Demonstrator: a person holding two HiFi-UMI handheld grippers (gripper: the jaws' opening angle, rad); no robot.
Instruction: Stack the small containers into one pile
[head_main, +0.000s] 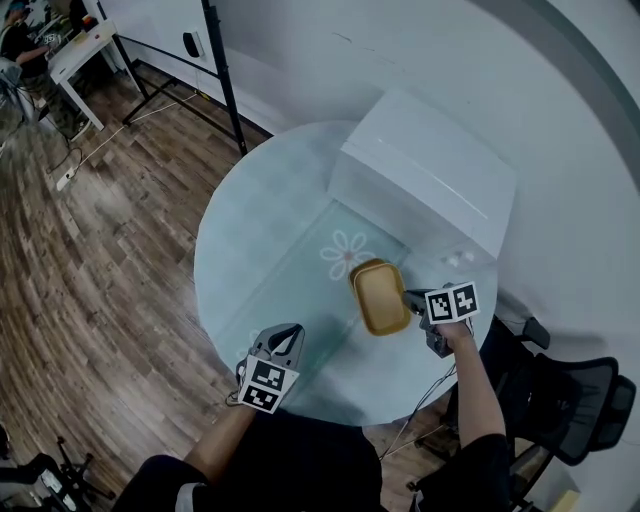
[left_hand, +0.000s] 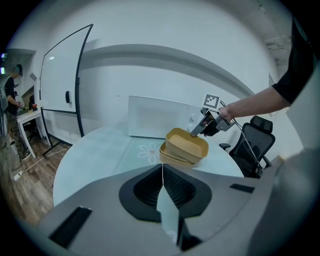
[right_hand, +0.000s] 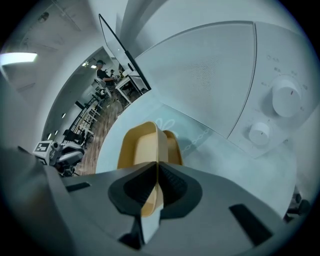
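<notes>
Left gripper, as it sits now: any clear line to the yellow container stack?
Probably yes. Only bare table lies between the left gripper and the yellow container stack. The right gripper clamps the top container on its far side, so the near side is free. Left jaws are shut, though.

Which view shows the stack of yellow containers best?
The left gripper view: the stack appears whole from the side, top container tilted in the lower container, right gripper on its rim. The head view shows mainly the top one from above; the right gripper view mostly the clamped wall.
</notes>
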